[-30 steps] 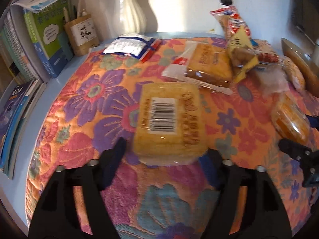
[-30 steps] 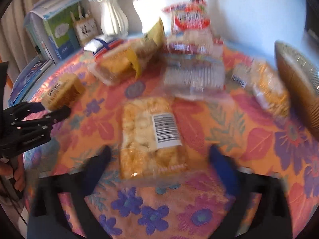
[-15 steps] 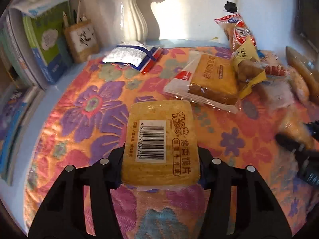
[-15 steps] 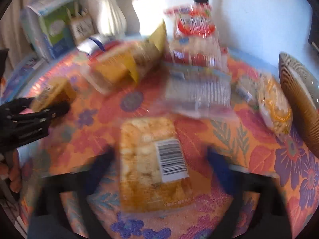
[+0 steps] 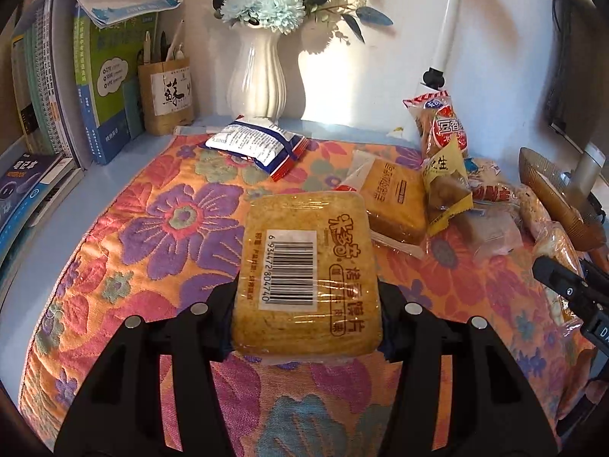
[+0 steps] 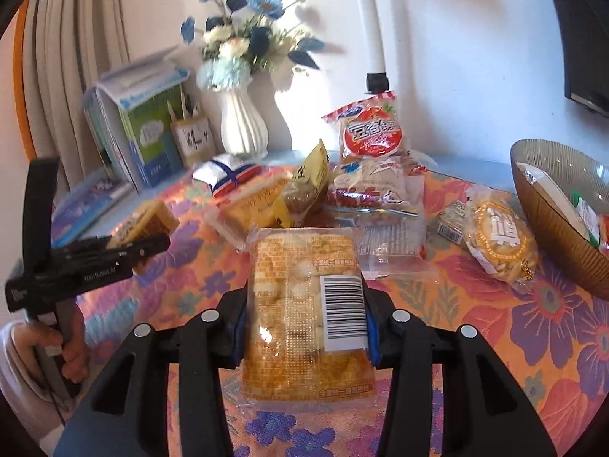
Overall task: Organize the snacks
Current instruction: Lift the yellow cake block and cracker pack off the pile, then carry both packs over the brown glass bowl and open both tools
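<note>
My left tool (image 5: 306, 316) is clamped on a flat golden snack pack (image 5: 306, 274) with a barcode label, held just above the flowered cloth (image 5: 152, 228) on the bench. My right tool (image 6: 304, 331) grips a clear packet of puffed crackers (image 6: 304, 316) by its sides, likewise raised over the cloth. Beyond them lies a heap of other wrapped snacks (image 6: 365, 186), with a ribbed brown bowl (image 6: 548, 228) to the right. A white vase (image 5: 259, 80) and books (image 5: 102, 87) stand at the back.
</note>
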`<state>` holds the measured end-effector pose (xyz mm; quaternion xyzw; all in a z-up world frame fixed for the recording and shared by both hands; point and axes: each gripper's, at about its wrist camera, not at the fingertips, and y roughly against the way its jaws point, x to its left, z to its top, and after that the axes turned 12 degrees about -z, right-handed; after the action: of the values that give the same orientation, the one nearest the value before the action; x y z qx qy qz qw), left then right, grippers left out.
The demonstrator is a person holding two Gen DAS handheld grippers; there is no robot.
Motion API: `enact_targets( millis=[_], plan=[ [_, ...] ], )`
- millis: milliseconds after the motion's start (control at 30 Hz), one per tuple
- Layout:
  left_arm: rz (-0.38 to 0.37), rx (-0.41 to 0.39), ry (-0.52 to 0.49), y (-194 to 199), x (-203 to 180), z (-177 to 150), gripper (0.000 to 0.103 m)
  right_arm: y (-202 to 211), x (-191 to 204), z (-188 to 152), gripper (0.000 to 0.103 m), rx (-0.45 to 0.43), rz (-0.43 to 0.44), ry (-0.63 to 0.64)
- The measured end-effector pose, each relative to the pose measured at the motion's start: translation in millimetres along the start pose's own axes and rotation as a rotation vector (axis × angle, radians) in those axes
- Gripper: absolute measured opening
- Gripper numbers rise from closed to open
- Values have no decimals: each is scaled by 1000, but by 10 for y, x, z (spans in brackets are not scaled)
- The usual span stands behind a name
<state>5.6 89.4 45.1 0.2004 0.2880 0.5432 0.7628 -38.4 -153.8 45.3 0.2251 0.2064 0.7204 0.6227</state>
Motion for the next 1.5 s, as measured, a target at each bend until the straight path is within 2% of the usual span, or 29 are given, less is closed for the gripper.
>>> enact_targets(
  millis=[367,500,600,667,800,900,1133,1233,1333,1500],
  plan=[
    [39,-38,-16,71,-33,-17,54,76,-16,-7,44,-35,1,-13],
    [35,-60,39,139,-19,2,54,139,-18,-14,44,-66,-4,-18],
    [60,-42,61,132,-55,39,54,139,-28,-8,44,-65,5,-31],
    [40,-44,71,137,-85,72,54,115,-58,15,44,-53,21,-57],
    [65,-28,39,134,-245,174,54,92,-54,108,44,-42,44,-71],
    [61,-35,41,145,-343,269,54,86,-50,240,44,-37,57,-67],
    [63,-33,-50,61,-789,576,54,87,-223,658,44,-56,84,-97],
    [25,-25,-64,-51,-984,734,54,59,-358,859,44,-65,66,-95],
    [-31,-12,-33,-186,-1143,866,54,29,-544,1035,44,-71,39,-105],
    [-76,-12,-80,-417,-1537,1044,54,20,-1008,1282,44,-89,7,-160]
  ],
)
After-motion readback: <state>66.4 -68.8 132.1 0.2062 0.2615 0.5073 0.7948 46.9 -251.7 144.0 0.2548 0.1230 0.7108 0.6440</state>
